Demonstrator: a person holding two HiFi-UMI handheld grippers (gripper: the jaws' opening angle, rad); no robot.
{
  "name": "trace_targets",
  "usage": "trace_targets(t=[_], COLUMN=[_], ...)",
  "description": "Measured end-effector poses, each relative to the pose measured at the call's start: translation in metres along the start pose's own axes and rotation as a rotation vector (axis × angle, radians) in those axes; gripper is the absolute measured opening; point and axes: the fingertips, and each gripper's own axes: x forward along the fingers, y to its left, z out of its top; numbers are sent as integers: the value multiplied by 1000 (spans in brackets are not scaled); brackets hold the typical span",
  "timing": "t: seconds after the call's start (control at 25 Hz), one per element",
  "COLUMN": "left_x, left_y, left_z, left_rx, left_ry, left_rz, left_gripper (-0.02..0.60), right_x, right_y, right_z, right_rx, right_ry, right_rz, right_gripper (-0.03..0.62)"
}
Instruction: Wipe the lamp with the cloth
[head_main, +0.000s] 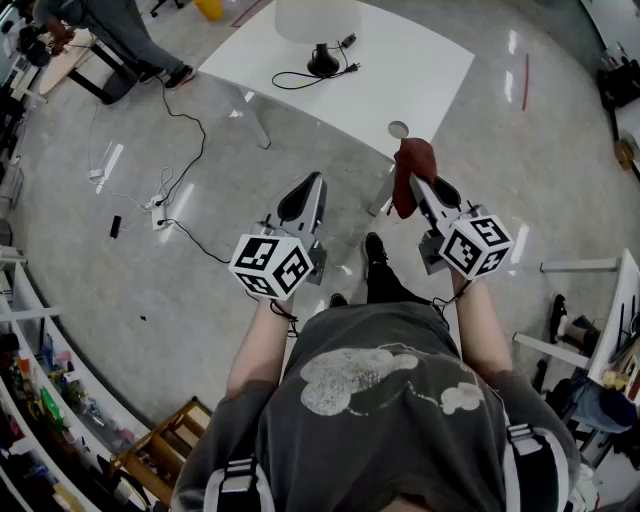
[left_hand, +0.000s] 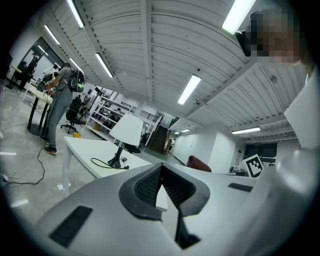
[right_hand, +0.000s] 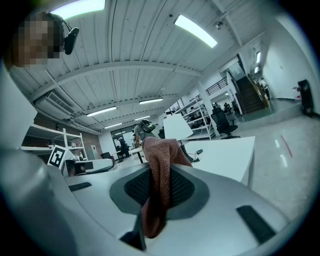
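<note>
Glossy grey floor (head_main: 100, 250), white table (head_main: 425, 60), cluttered shelves (head_main: 40, 395), strip lights (left_hand: 189, 89) on a ribbed white ceiling (left_hand: 125, 40).

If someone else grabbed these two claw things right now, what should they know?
Left claw: shut, empty.
Right claw: shut on the red-brown cloth, which hangs from it.
Lamp: stands on the white table ahead, its cord beside the base. Neither claw is near it.
Done: cloth is in the claw.
Left: go to the table and wipe the lamp.
</note>
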Motion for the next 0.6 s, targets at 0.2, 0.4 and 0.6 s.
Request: trace_targets(t=[0.2,0.4,0.6], left_x=[42,86,124], left_y=[16,32,35], left_z=[7,27,48], left_rx=[11,21,50], left_ry=[-3,-36,-69], left_rz=[39,85,114], left_gripper=[8,8,8], right_x=[37,76,102], right_y=[-36,-70,-99], right_z=[20,53,79], right_rx=[28,23,17], right_ry=[-13,-6,-1], right_rz=[38,83,125], right_gripper=[58,57,57])
